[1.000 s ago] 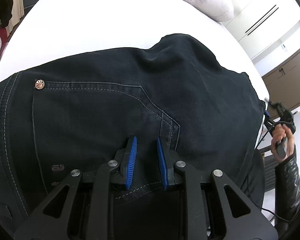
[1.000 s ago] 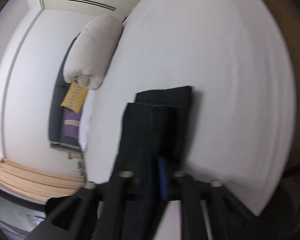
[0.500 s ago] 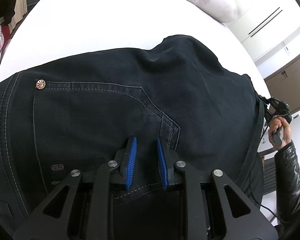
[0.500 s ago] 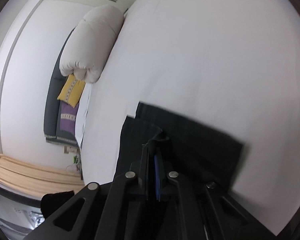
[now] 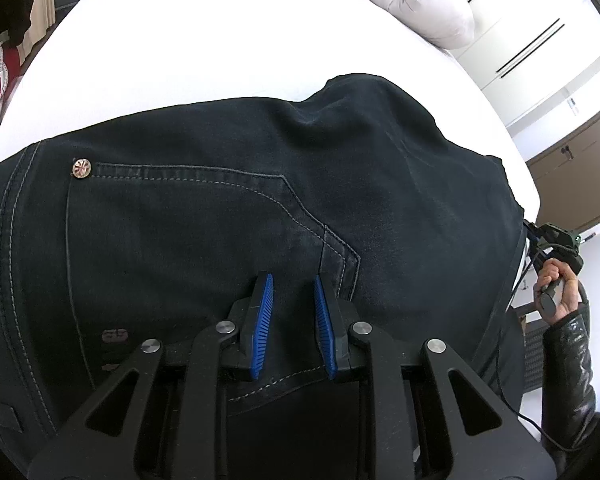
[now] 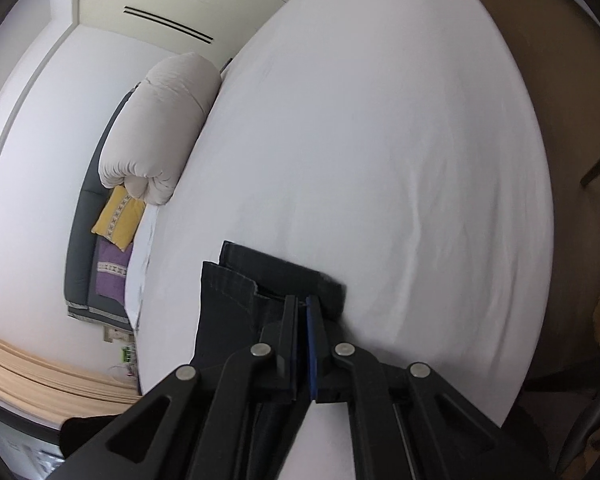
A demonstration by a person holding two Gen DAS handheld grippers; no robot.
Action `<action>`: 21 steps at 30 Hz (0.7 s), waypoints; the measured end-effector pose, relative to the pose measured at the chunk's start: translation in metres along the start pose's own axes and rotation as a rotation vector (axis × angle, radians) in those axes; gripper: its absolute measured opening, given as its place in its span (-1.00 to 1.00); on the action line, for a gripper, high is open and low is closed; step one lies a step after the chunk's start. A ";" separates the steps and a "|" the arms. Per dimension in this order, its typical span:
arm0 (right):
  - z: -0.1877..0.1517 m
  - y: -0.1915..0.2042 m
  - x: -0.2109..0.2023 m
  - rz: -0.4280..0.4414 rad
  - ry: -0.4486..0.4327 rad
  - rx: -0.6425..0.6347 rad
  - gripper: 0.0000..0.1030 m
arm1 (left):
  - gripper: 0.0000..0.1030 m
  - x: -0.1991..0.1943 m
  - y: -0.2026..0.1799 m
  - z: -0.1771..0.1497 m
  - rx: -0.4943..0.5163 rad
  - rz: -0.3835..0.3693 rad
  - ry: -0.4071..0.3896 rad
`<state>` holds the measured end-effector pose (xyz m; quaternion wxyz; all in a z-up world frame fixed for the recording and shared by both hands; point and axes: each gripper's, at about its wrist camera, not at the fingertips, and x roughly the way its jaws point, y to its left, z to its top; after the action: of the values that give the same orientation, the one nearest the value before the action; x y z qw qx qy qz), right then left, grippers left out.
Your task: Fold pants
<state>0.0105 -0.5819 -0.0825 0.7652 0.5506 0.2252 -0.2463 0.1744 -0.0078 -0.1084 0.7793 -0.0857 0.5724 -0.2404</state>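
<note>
Pants (image 5: 228,240) lie flat on the bed (image 6: 380,140), left gripper (image 5: 293,320) clamped on the waist end and right gripper (image 6: 302,320) pinched together on the hems (image 6: 236,280), so lift both hems together and carry them evenly toward the waist.

Pants (image 5: 228,216) lie spread across the near part of a bed (image 5: 188,40), their leg ends (image 6: 260,276) stacked one on the other toward its right side, with a rolled duvet (image 6: 160,128) at the far end above two cushions (image 6: 116,236).
</note>
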 end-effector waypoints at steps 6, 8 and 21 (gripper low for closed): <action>0.026 -0.035 -0.030 0.011 -0.056 0.059 -0.91 | -0.60 -0.001 0.005 -0.002 -0.010 -0.014 -0.008; 0.030 -0.036 -0.048 -0.020 -0.072 0.002 -0.85 | -0.60 0.000 0.007 -0.002 -0.017 -0.019 -0.014; 0.039 0.083 0.014 0.008 0.284 -0.524 0.28 | -0.60 -0.001 0.006 -0.002 -0.020 -0.014 -0.014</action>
<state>0.0760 -0.5980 -0.0194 0.8430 0.3642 0.3837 -0.0971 0.1740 -0.0013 -0.1106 0.7808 -0.0991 0.5685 -0.2396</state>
